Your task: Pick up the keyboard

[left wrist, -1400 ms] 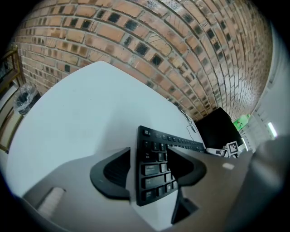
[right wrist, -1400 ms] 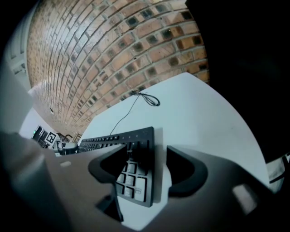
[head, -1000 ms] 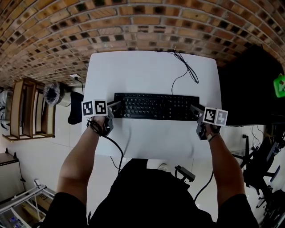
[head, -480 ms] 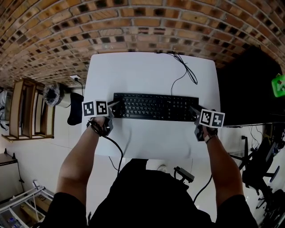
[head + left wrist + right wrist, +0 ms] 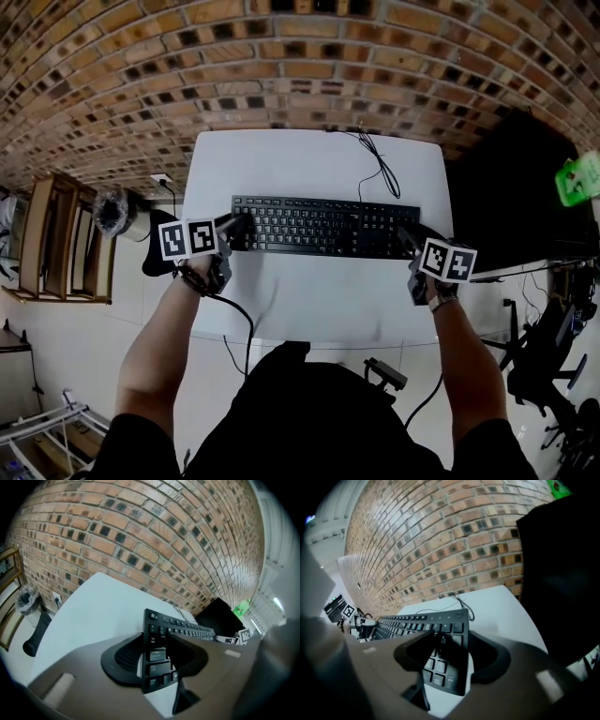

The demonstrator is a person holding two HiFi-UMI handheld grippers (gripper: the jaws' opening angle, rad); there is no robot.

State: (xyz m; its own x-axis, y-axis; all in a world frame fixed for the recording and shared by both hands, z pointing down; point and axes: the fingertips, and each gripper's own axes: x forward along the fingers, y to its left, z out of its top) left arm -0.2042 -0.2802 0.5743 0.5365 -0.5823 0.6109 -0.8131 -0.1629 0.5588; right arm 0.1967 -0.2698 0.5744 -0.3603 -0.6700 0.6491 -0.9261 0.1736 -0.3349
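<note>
A black keyboard [image 5: 323, 227] hangs level just above the white table [image 5: 300, 159], held at both ends. My left gripper [image 5: 234, 225] is shut on its left end, and in the left gripper view the jaws clamp the edge of the keyboard [image 5: 180, 627] from above and below, with my left gripper [image 5: 157, 654] around the outermost keys. My right gripper [image 5: 405, 236] is shut on the right end. In the right gripper view the keyboard [image 5: 412, 620] runs off to the left from my right gripper [image 5: 445, 651]. Its cable [image 5: 380, 161] trails over the table's far edge.
A brick wall [image 5: 281, 56] rises behind the table. A large black screen [image 5: 511, 187] stands right of the table, with a green object [image 5: 579, 178] beyond it. On the left are a wooden rack [image 5: 56, 234] and a lined bin [image 5: 117, 211].
Both grippers have risen together with the keyboard clamped between them, so it now sits off the table top. The cable has been drawn up with it.
</note>
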